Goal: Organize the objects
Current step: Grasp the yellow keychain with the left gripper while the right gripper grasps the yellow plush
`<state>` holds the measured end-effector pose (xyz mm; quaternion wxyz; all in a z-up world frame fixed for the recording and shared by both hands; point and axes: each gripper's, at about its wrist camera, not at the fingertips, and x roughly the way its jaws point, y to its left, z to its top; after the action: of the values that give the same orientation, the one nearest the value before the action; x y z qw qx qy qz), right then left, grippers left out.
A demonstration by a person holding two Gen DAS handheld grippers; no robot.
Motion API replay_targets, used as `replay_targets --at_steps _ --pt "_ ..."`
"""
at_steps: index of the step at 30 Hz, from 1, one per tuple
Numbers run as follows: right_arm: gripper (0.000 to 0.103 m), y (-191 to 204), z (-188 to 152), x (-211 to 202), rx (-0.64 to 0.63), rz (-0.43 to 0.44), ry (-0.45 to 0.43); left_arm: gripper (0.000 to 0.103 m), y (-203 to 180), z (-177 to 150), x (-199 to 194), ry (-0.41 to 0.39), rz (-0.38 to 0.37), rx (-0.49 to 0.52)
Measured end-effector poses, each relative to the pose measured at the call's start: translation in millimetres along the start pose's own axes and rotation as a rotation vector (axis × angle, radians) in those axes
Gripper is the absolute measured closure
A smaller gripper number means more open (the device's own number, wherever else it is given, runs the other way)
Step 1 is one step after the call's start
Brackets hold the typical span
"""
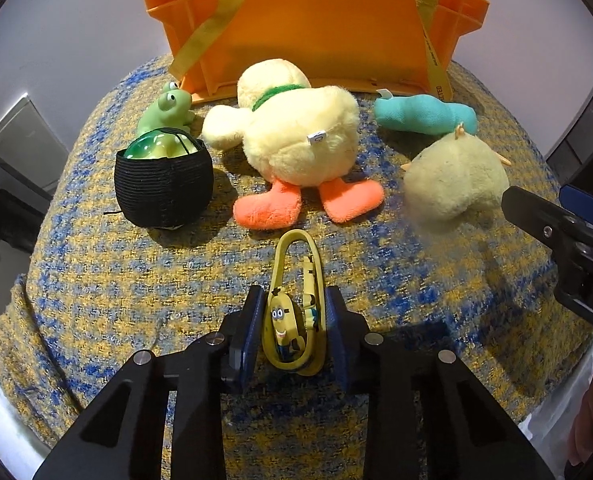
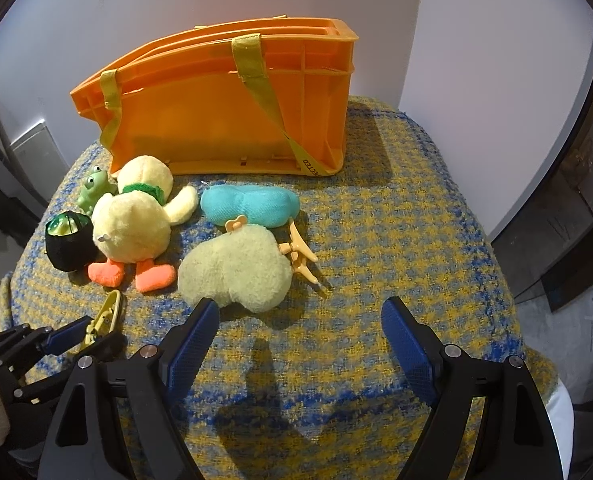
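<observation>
Nearest, the left gripper (image 1: 294, 322) has its jaws clenched on a yellow minion clip (image 1: 294, 320) resting on the bench (image 2: 376, 240). The right gripper (image 2: 300, 344) hangs released before the pale chick (image 2: 234, 266). Farther: duck (image 1: 296, 136), black basket (image 1: 163, 184), orange crate (image 2: 224, 120).

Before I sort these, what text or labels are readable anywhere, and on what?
"CTED", partial and sideways, printed on the yellow strap of the orange crate; the rest is hidden.
"D", cut off, on the right claw body.
White tag on the yellow duck plush: too small to read.
</observation>
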<state>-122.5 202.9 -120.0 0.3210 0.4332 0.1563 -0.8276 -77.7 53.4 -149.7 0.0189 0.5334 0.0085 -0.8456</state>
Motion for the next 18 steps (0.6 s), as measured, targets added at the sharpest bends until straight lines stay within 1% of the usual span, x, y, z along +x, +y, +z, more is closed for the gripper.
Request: replay_targets --at_steps 3,10,18 --pt "0.020 0.4 2.1 -0.9 0.002 0.006 -0.003 0.073 4.1 -1.7 -4.0 -0.005 -0.004 -0.013" --pt "0.020 7.9 11.3 2.6 -0.004 0.032 -0.006 0.073 14.6 4.2 -12.4 -0.029 0.018 -0.050" --pt "0.019 23.5 20.3 17.5 -0.044 0.051 0.020 0.073 32.7 11.6 -9.6 -0.032 0.040 -0.085"
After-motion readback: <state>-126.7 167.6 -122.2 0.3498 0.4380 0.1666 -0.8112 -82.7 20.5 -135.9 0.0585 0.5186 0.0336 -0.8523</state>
